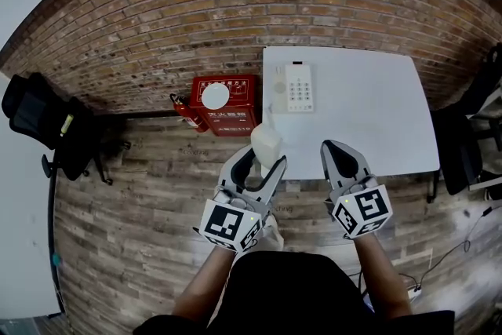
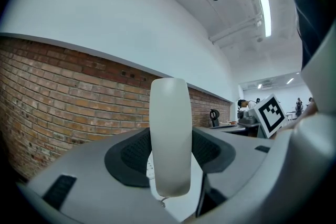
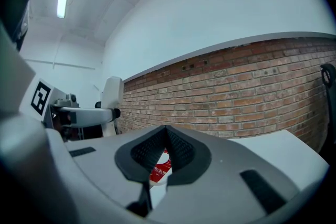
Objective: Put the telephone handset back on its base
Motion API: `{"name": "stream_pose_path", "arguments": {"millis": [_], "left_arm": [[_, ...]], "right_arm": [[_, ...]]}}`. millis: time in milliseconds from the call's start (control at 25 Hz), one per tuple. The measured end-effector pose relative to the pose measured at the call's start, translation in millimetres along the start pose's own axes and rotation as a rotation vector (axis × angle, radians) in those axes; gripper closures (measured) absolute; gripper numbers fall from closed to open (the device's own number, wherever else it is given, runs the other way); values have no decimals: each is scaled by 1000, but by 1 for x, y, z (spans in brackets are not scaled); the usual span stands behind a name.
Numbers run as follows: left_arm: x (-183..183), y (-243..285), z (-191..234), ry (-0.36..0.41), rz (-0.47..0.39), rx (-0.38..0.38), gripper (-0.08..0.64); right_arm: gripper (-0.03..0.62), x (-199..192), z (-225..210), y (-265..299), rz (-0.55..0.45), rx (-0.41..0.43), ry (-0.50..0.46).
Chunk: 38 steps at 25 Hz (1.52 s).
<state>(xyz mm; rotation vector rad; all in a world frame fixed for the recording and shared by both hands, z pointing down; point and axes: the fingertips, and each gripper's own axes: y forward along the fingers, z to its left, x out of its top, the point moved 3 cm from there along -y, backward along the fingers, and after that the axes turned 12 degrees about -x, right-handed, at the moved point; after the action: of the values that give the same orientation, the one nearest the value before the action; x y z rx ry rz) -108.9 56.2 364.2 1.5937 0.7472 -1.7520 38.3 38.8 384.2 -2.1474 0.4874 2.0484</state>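
Note:
The white telephone base [image 1: 296, 86] with its keypad lies at the back left of the white table [image 1: 376, 114]. My left gripper [image 1: 263, 162] is shut on the white handset [image 1: 265, 142], which stands upright above the table's near left corner, well short of the base. In the left gripper view the handset [image 2: 169, 134] rises between the dark pads [image 2: 131, 157], which press on both its sides. My right gripper [image 1: 339, 150] hovers over the table's front edge, jaws shut with nothing in them. The right gripper view shows its tips [image 3: 167, 131] meeting, and the handset [image 3: 112, 96] off to the left.
A red fire-extinguisher box [image 1: 223, 104] stands on the floor against the brick wall [image 1: 180, 4], left of the table. One black chair [image 1: 39, 118] is at the far left, another [image 1: 463, 157] at the table's right end. Cables [image 1: 439, 259] lie on the floor at lower right.

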Motion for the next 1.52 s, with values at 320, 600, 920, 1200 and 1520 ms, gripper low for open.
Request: {"name": "stream_pose_path", "arguments": {"millis": [320,600,920,1200,1520], "left_arm": [[-2,2,32,-13,-1,-30,325],[-2,-1,53,-20,-9,-62,325],[-7,-9,71,-36,-7,-72,325],[-10,-6,77,-39,-1,-85,325],[-15,9,78,-27,17,-89,325]], "right_arm": [[583,0,11,28,15,-26,-7],[583,2,23,49,22,-45,-6],[582,1,38,64,31,-52,-15],[583,6,44,76,23,-40,-20],[583,5,31,89,6,-21,-13]]}}
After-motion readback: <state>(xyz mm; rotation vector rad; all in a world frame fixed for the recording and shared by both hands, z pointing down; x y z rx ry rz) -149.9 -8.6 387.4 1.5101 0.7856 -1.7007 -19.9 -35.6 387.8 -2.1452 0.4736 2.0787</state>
